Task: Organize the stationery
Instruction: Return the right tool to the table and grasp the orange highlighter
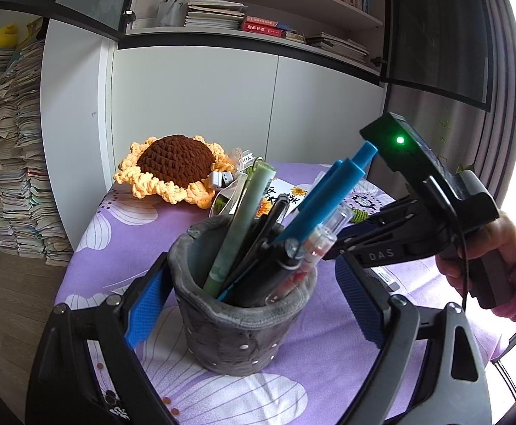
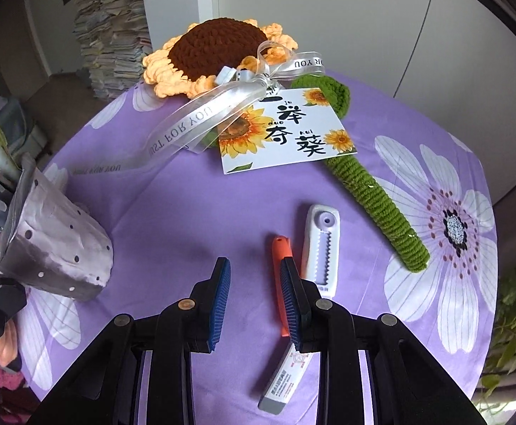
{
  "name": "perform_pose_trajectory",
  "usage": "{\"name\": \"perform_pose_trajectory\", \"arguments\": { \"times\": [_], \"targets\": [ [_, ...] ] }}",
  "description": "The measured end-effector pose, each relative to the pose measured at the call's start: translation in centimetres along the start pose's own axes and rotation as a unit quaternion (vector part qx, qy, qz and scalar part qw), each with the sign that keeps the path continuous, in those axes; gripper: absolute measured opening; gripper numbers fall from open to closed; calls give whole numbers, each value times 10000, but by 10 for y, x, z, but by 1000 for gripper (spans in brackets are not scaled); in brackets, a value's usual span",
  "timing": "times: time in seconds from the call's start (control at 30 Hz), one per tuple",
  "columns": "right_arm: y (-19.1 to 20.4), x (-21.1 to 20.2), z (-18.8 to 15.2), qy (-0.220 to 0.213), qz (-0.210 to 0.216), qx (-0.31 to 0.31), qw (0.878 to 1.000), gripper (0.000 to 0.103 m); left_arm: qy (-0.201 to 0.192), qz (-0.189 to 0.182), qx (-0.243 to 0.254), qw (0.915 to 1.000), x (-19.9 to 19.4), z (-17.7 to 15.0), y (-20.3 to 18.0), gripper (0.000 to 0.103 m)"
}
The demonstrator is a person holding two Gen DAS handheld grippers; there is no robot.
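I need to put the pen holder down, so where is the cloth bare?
Bare cloth lies between the pen holder, the card and the orange pen. It's crowded right of that: white cutter, green stem.

The right gripper's finger (image 2: 295, 304) hides part of the orange pen (image 2: 280, 265) (its middle).
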State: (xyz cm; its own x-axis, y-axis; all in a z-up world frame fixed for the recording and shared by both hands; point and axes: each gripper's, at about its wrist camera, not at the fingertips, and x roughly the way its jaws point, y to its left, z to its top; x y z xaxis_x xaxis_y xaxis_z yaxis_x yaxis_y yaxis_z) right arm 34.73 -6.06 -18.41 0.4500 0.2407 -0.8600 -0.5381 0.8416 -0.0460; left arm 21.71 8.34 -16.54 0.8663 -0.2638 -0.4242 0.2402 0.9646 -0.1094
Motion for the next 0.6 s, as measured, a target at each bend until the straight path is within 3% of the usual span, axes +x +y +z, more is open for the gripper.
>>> {"name": "perform_pose_trajectory", "arguments": {
  "times": [0.37, 0.43, 0.5, 0.6],
  "targets": [
    [-9, 14, 17, 124, -125, 18, 9998, 29, 1, 2, 0, 10000, 0, 0, 0, 91],
    [-9, 20, 17, 314, -123, 28, 9994, 29, 1, 1, -1, 10000, 0, 0, 0, 91],
    [-11, 28, 17, 533, -113, 131, 9984, 29, 3, -1, -3, 10000, 0, 0, 0, 91],
    [-19, 29, 18, 504, 33, 453, 9977, 29, 15, -5, -7, 10000, 1, 0, 0, 92]
  ]
}}
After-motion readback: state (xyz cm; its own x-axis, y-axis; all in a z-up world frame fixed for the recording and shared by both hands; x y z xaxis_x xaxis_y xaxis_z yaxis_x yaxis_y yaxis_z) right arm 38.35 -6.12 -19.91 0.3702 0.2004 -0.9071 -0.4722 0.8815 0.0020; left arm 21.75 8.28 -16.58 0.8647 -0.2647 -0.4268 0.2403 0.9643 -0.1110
